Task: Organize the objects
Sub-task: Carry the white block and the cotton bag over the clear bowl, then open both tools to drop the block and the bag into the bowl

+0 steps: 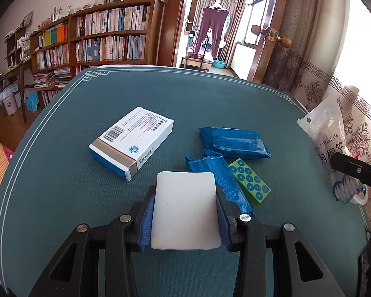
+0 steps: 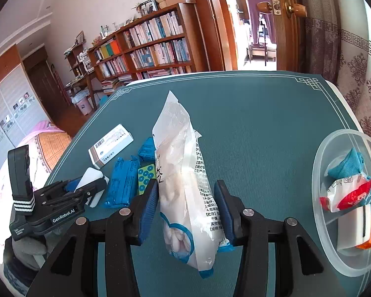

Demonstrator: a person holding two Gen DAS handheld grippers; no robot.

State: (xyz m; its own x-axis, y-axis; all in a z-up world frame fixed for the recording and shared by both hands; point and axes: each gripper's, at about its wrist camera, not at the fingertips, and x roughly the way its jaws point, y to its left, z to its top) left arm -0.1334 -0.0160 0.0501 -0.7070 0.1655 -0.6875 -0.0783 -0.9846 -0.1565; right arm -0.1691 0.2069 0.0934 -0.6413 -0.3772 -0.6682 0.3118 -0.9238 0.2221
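My left gripper point(image 1: 185, 195) is shut on a flat white block point(image 1: 185, 210), held just above the teal table mat point(image 1: 210, 99); it also shows in the right wrist view point(image 2: 86, 188). My right gripper point(image 2: 186, 193) is shut on a white bag of cotton swabs point(image 2: 183, 173), which hangs between the fingers above the mat; the bag shows at the right edge of the left view point(image 1: 331, 143). On the mat lie a white medicine box point(image 1: 131, 143), two blue packets point(image 1: 235, 142) point(image 1: 215, 173) and a green card with blue dots point(image 1: 249, 180).
A clear plastic bowl point(image 2: 334, 259) at the right of the mat holds a teal cloth point(image 2: 346, 165), a red-and-white packet point(image 2: 343, 195) and a white box point(image 2: 356, 227). Bookshelves point(image 1: 106, 34) and an open door stand behind the table.
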